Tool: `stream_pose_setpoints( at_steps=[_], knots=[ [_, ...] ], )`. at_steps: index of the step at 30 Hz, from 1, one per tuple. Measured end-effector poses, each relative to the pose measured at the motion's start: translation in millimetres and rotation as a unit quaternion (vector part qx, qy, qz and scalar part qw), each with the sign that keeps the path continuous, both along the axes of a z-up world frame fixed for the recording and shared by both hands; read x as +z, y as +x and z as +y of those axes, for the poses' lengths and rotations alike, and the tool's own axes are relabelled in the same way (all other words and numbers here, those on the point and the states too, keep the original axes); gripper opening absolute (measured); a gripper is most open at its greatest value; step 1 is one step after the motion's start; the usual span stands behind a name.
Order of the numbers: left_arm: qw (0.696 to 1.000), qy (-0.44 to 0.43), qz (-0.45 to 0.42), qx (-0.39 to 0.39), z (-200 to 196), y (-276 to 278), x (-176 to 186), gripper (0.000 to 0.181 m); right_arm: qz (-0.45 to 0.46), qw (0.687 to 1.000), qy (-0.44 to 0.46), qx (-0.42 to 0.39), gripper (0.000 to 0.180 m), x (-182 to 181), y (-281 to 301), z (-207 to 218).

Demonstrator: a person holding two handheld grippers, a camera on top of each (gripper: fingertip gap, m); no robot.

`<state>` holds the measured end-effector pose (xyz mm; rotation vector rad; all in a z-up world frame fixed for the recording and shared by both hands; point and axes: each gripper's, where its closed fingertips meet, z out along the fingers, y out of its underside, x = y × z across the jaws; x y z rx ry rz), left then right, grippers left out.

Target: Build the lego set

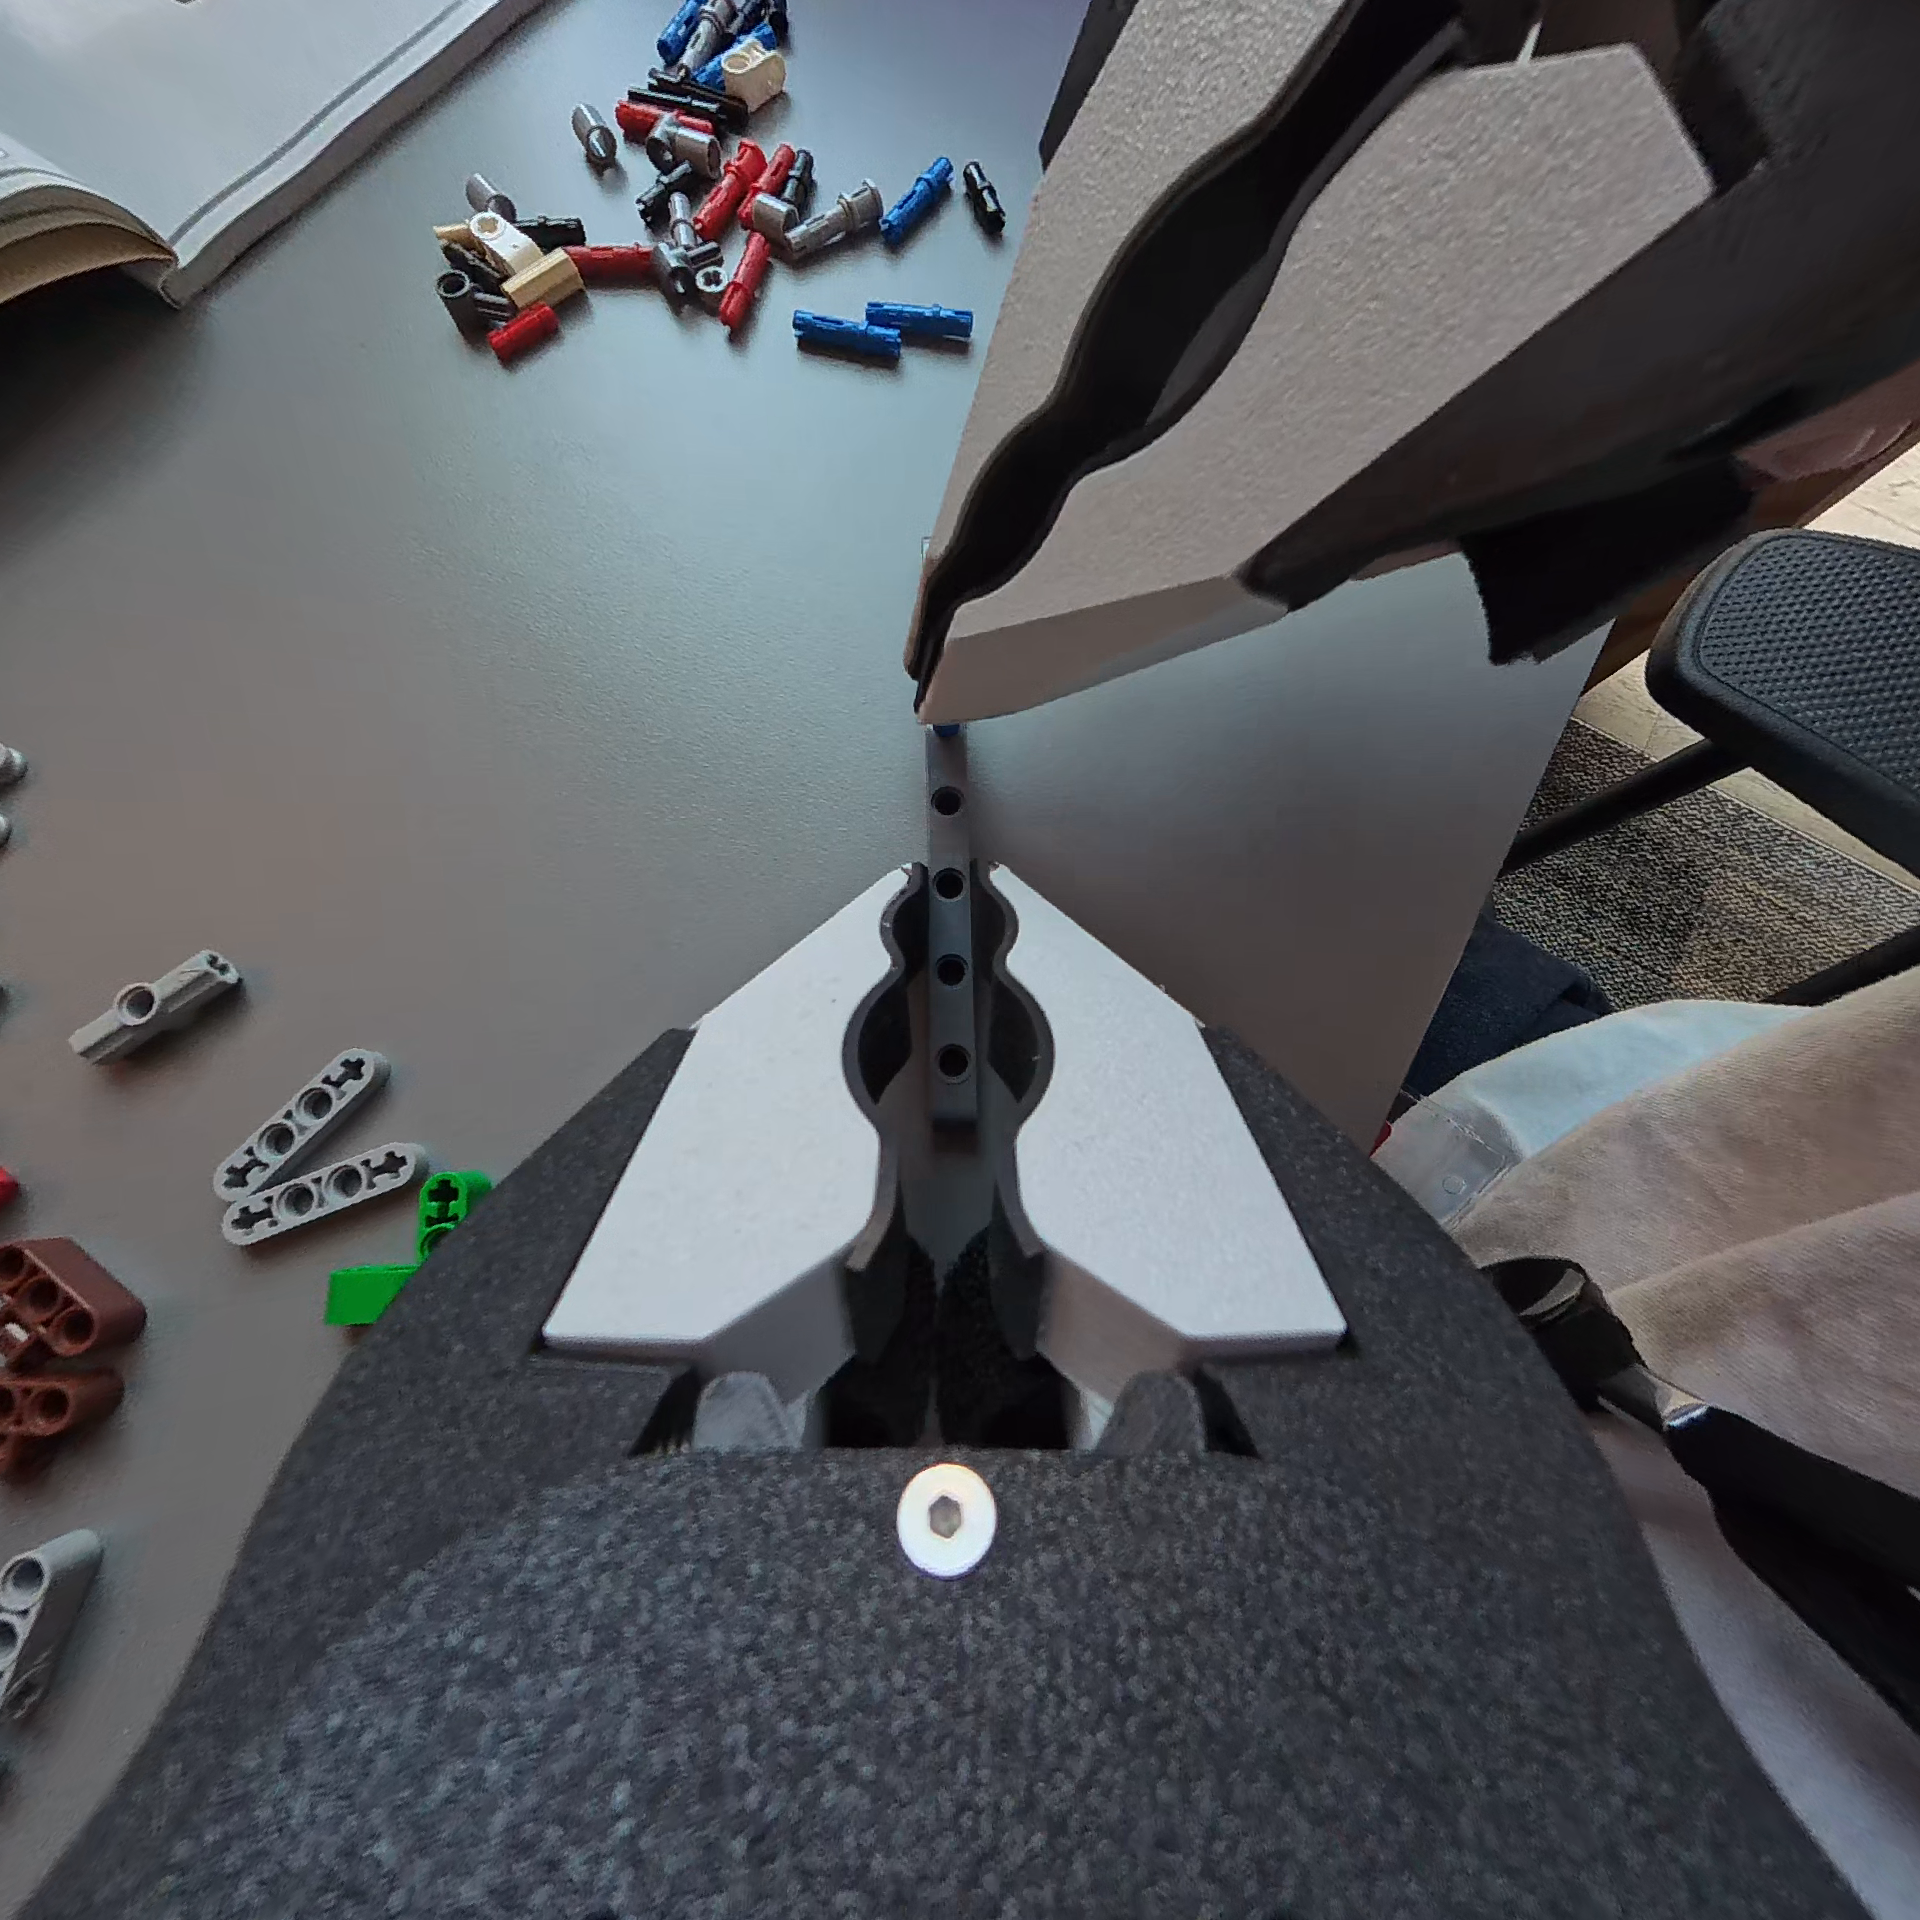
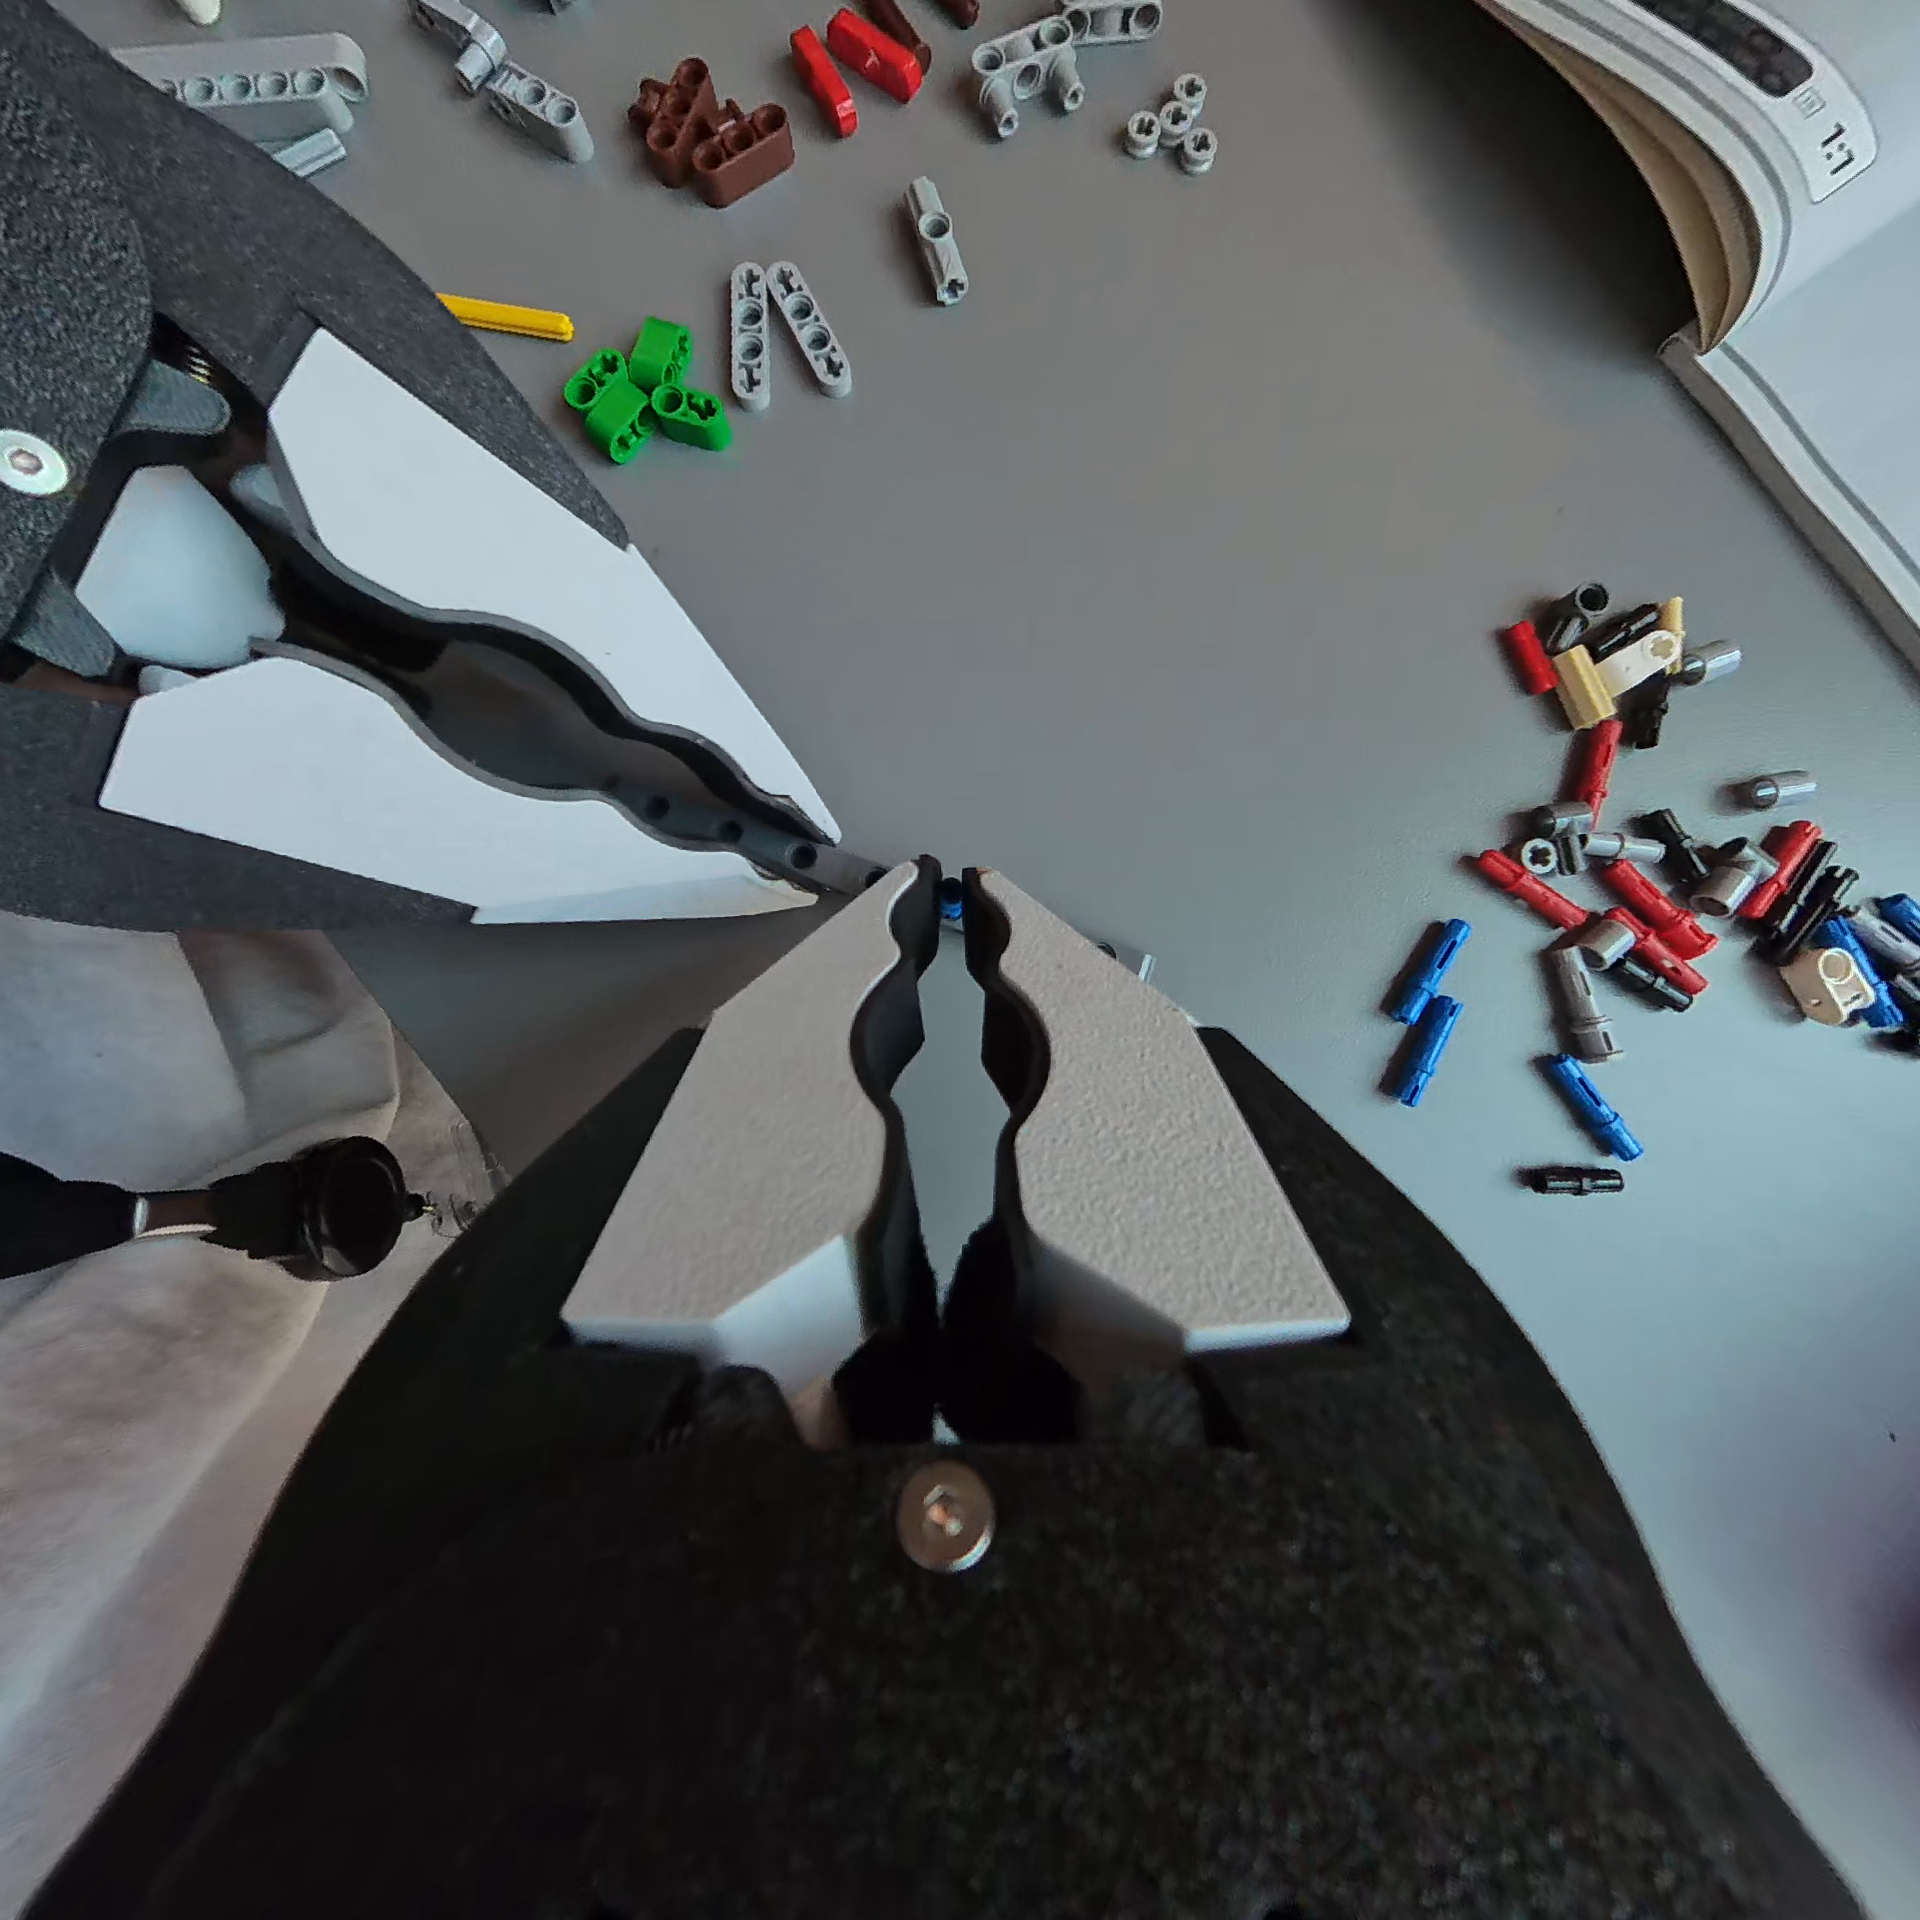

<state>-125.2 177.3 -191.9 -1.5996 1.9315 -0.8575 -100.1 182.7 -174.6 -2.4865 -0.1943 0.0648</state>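
My left gripper (image 1: 951, 873) is shut on a dark grey beam (image 1: 951, 966) with a row of holes. The beam sticks out forward past the fingertips, above the grey table. My right gripper (image 2: 945, 881) is shut on a small blue pin (image 2: 950, 904) at its very tips. The pin sits against the far end of the beam (image 2: 800, 854). In the left wrist view the right gripper (image 1: 923, 686) comes down from the upper right, and the blue pin (image 1: 945, 730) shows just under its tips. In the right wrist view the left gripper (image 2: 821, 852) comes in from the left.
A pile of blue, red, black and grey pins (image 1: 717, 197) lies at the far side, next to an open instruction booklet (image 1: 208, 125). Grey liftarms (image 2: 790, 327), green connectors (image 2: 644, 390) and brown pieces (image 2: 717, 135) lie nearby. The table edge, a chair (image 1: 1808, 665) and a person's clothing (image 1: 1662, 1143) are close. Less than 4 cm separates the two grippers' tips.
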Motion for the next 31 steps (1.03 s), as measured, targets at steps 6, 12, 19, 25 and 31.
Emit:
stream_pose_setpoints(
  at_steps=[6,12,19,25,31],
  knots=[
    [1.000,-0.002,-0.001,0.001,0,0,0,0.007,-0.008,1.000,0.011,-0.003,0.003,-1,0,-1],
    [1.000,-0.003,0.000,0.002,0,0,0,0.007,-0.012,1.000,0.016,0.000,0.003,-2,1,-1],
    [0.999,0.038,-0.017,-0.023,-2,0,3,0.007,0.048,0.998,0.028,0.009,0.004,4,-2,-2],
    [0.938,0.285,-0.127,-0.148,8,-3,48,0.007,0.103,0.969,0.164,0.152,0.040,62,0,-11],
    [0.821,0.484,-0.137,-0.271,30,-7,56,0.007,0.159,0.945,0.017,0.285,0.056,57,-14,-11]
  ],
)
